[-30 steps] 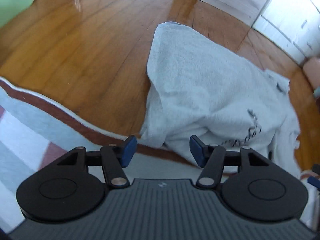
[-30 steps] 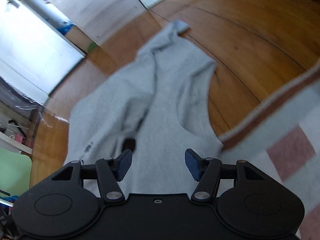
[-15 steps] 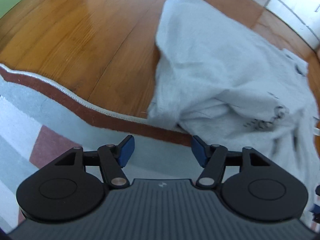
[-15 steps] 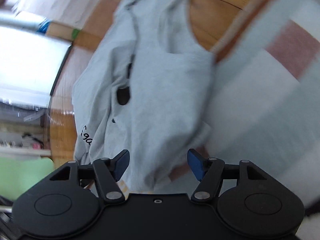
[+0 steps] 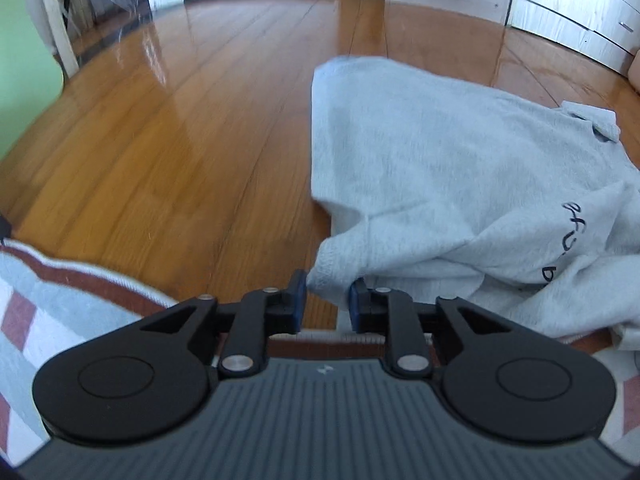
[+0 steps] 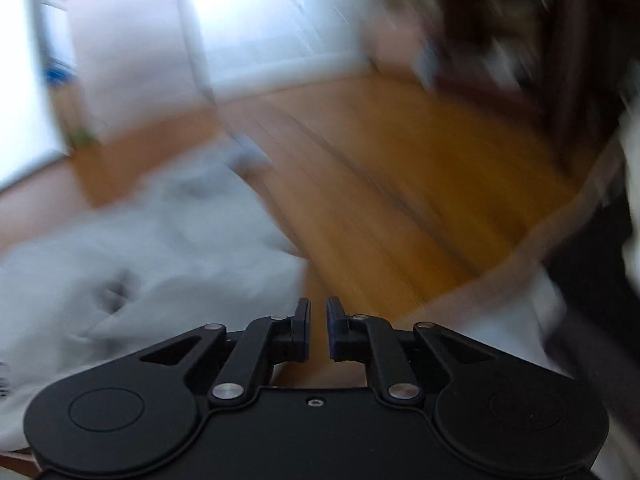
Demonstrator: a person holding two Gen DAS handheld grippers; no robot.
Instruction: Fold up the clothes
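Observation:
A light grey sweatshirt (image 5: 440, 168) with dark lettering lies crumpled on the wooden floor (image 5: 180, 140). My left gripper (image 5: 327, 300) is low at its near corner. Its jaws are closing, and the stitched hem corner (image 5: 326, 276) sits pinched between the blue pads (image 5: 298, 300). The right wrist view is heavily blurred. There the sweatshirt (image 6: 160, 264) spreads to the left of my right gripper (image 6: 318, 320). That gripper's jaws are closing to a narrow gap, with only floor showing between them.
A striped grey, white and red rug (image 5: 60, 292) with a brown border lies under both grippers, and its edge (image 6: 520, 276) curves off to the right. White cabinets (image 5: 580, 4) line the far wall. A green panel (image 5: 20, 64) stands at the left.
The left jaws have drawn in from wide open onto the hem corner. The right gripper has swung fast, its jaws narrowed, and the sweatshirt has slid from ahead of them to their left.

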